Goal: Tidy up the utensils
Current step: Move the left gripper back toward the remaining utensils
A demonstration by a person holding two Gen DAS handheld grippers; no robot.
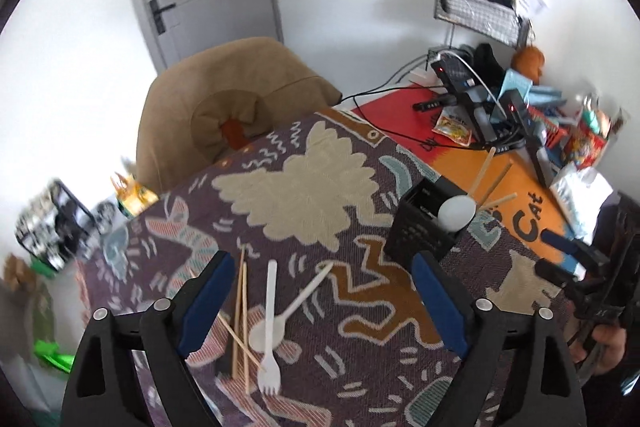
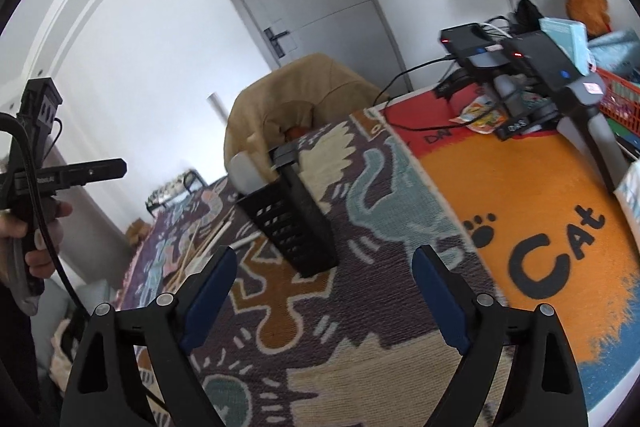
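We see the left gripper [image 1: 322, 279] spread wide, jaws holding nothing, poised above the patterned cloth [image 1: 320, 163]. Below and between its blue pads [image 1: 210, 291] lie the loose utensils: a white plastic fork [image 1: 270, 327] crossing a white plastic spoon [image 1: 288, 311], with wooden chopsticks [image 1: 240, 323] just beside them to the left.

The black slotted holder [image 1: 424, 223] stands ahead and to the right, already carrying a white spoon [image 1: 456, 213] and several chopsticks [image 1: 486, 173] leaning out.

We note the right gripper [image 2: 322, 281] equally wide, empty, hovering over the cloth with the holder [image 2: 296, 223] ahead of its left finger. An orange "Cat" mat [image 2: 540, 227] lies to the right.
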